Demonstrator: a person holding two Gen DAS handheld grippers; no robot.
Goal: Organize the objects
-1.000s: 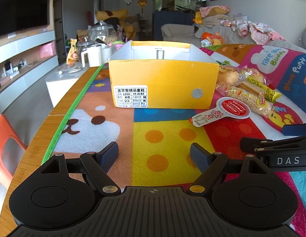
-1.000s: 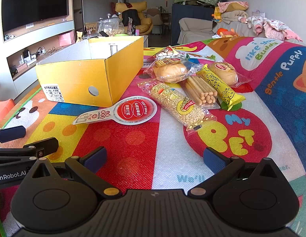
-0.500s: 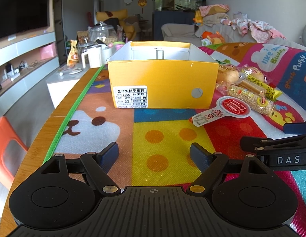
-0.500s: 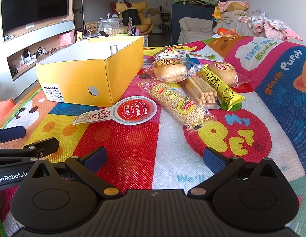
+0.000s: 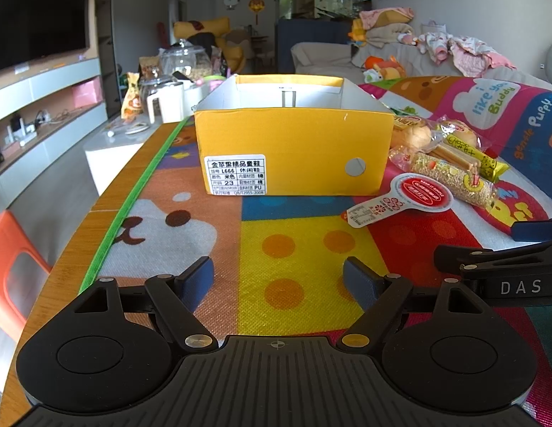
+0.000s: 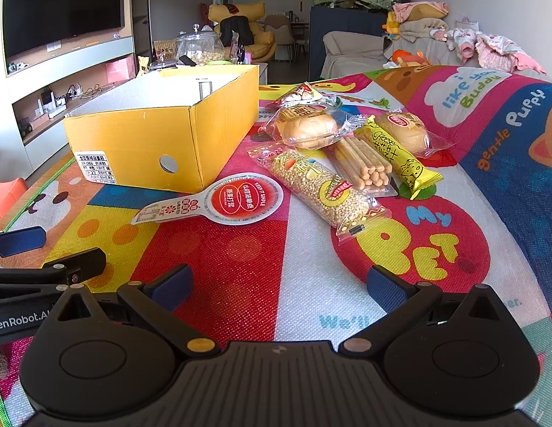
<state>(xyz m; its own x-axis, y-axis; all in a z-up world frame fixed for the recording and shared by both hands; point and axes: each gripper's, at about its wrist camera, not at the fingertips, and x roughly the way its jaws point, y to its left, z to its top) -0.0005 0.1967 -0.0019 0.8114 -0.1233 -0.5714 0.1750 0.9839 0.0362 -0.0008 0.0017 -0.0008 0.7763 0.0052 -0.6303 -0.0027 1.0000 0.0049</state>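
An open yellow shoe box (image 5: 293, 149) (image 6: 162, 146) stands on the colourful mat, its white inside bare as far as I can see. Right of it lie snack packs: a grain bar (image 6: 322, 188), a biscuit-stick pack (image 6: 361, 163), a yellow cheese stick (image 6: 397, 156), two wrapped buns (image 6: 308, 128) (image 6: 404, 131) and a flat red-and-white pouch (image 6: 226, 201) (image 5: 404, 199). My left gripper (image 5: 279, 277) hovers open in front of the box. My right gripper (image 6: 279, 284) is open too, short of the pouch and the grain bar. Nothing is held.
The mat (image 6: 311, 284) covers a table with a wooden left edge (image 5: 73, 249). Beyond the box stand a white jug (image 5: 165, 103) and glass jars (image 6: 199, 48). An orange stool (image 5: 9, 270) sits left of the table. The other gripper shows at each view's side.
The left gripper has drawn back and tilted slightly, so the box looks a little smaller. The right gripper has barely moved. Both stay open.
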